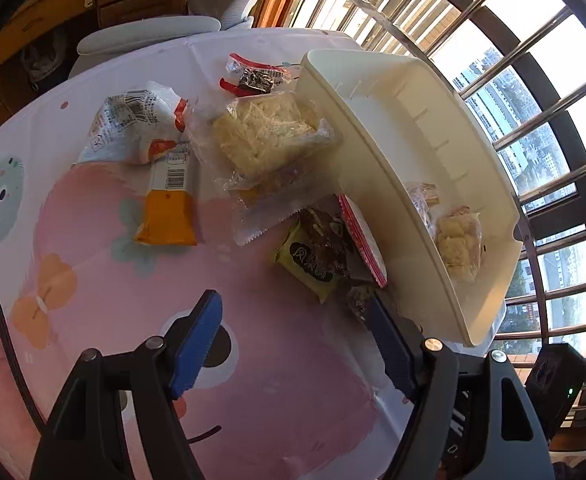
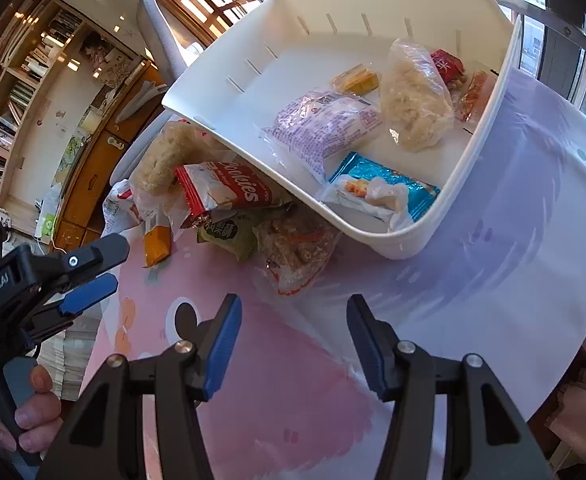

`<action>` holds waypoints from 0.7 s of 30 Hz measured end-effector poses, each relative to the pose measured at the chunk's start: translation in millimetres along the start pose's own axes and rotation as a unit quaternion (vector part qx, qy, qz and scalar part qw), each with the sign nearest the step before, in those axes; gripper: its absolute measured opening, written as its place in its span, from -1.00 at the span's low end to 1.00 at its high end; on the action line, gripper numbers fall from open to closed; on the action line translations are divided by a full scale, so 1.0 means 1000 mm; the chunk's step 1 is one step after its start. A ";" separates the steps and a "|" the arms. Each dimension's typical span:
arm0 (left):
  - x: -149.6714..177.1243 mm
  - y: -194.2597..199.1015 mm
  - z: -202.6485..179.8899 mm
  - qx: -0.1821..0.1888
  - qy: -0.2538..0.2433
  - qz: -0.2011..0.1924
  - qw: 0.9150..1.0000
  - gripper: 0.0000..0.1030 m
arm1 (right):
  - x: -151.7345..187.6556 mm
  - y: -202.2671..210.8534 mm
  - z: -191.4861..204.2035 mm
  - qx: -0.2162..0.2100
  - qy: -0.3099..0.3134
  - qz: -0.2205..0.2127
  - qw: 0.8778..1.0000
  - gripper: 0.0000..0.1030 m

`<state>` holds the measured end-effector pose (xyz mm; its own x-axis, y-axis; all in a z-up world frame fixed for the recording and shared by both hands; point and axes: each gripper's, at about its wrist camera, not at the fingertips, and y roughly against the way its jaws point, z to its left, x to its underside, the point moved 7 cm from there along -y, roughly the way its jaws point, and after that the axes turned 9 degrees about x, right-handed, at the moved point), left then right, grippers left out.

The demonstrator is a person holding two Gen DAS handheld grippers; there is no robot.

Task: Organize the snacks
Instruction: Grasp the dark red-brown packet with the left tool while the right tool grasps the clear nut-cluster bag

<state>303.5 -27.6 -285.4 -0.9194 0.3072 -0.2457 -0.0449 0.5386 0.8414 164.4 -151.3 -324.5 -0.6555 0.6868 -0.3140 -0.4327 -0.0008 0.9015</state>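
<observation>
Resting on the round table (image 2: 533,280), white bin (image 2: 489,128) already holds several snack packets (image 2: 325,128). Other snacks (image 1: 261,140) lie loose just beside its wall. Left gripper (image 1: 293,344) and right gripper (image 2: 293,344) hover above the cloth, jaws apart, empty.

Both grippers are built pretty much alike: the left gripper (image 1: 293,320) and right gripper (image 2: 293,322) are made of black angular links, fitted with blue ribbed pads (image 2: 221,346) and pinned with silver screws (image 1: 433,344).
</observation>
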 end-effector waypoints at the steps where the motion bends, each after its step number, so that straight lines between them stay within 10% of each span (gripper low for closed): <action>1: -0.003 -0.006 0.002 0.004 0.005 0.002 1.000 0.40 | -0.001 -0.002 0.000 0.002 0.002 -0.003 1.000 0.07; 21: -0.026 -0.079 -0.004 0.052 0.041 0.041 0.997 -0.43 | -0.017 -0.023 0.011 -0.009 -0.001 -0.047 0.999 0.07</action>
<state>328.9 -81.4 -343.3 -0.9475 0.2903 -0.1343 0.0684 0.5941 0.8015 192.0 -154.5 -336.4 -0.6102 0.6856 -0.3969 -0.5040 0.0505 0.8622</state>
